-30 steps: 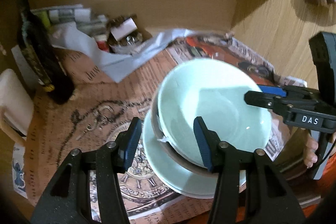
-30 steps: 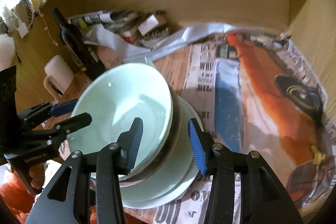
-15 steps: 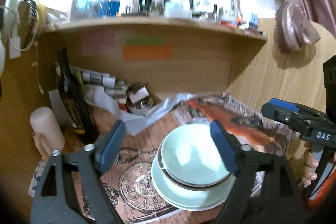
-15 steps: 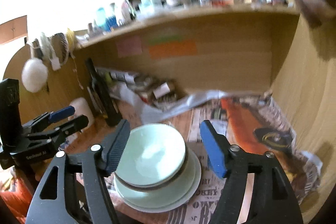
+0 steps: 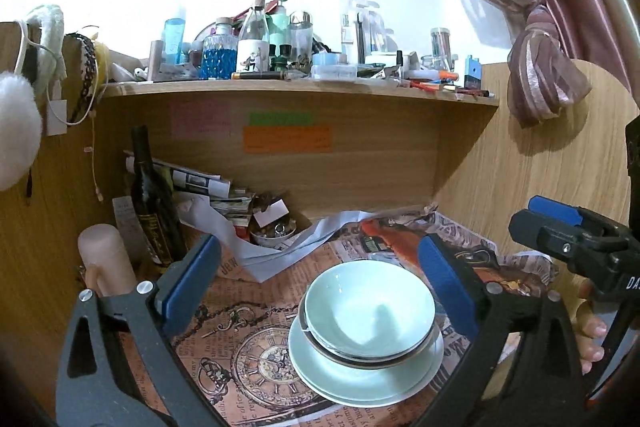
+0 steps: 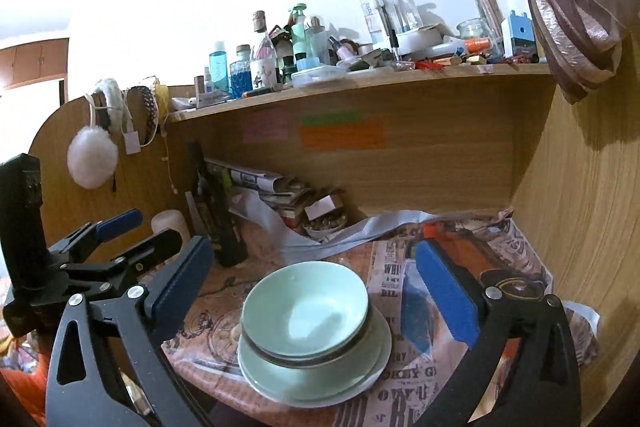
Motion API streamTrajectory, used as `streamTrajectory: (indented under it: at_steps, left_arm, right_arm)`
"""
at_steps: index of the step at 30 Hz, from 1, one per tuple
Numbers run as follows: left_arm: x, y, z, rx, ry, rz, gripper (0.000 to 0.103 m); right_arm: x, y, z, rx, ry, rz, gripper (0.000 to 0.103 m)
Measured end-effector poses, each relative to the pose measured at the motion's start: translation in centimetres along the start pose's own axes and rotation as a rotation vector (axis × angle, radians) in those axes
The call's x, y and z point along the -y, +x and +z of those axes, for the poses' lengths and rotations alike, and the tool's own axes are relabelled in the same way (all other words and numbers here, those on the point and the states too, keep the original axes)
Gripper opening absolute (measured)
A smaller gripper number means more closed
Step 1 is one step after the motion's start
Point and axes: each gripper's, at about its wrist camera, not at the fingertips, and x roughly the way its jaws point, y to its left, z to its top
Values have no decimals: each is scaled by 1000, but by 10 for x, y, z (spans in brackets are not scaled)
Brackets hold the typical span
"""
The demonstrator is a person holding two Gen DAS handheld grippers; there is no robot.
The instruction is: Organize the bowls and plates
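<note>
Crockery is stacked near the front edge of the newspaper-covered tabletop (image 5: 240, 311): one pale green bowl (image 5: 370, 309) is nested on top, at least one darker-rimmed bowl (image 5: 360, 357) is seen beneath it, and what appear to be two pale green plates (image 5: 360, 383) lie underneath, though the layers are hard to separate. The left gripper (image 5: 316, 287) and right gripper (image 6: 308, 287) are held back from the stack, their blue-padded fingers (image 5: 188, 283) opening wide with nothing gripped between them. Open newspaper is left around the stack, while the back is crowded by a dark bottle (image 5: 154, 203), papers and a small dish of clutter (image 5: 274, 233). Room overhead is limited by a loaded shelf (image 5: 300, 93).
</note>
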Motion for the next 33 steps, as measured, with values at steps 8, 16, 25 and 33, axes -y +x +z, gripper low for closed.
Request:
streamTrajectory:
  at_steps: [8,16,25,33]
  left_arm:
    - [0,-2,0,12,-4,-2,102]
    - [-1,1,-1,3,-7,-5,102]
    - [0,3,0,4,-7,-8,102]
    - [0,4,0,-4,-12,-7,102]
  right_arm:
    - [-1,1,-2,-1,5,2,103]
    - [-2,3,-2,2,-4,10,103]
    - [-1,3,-1,5,-2,22,103]
    - [-1,1,0,11,-4,25,103]
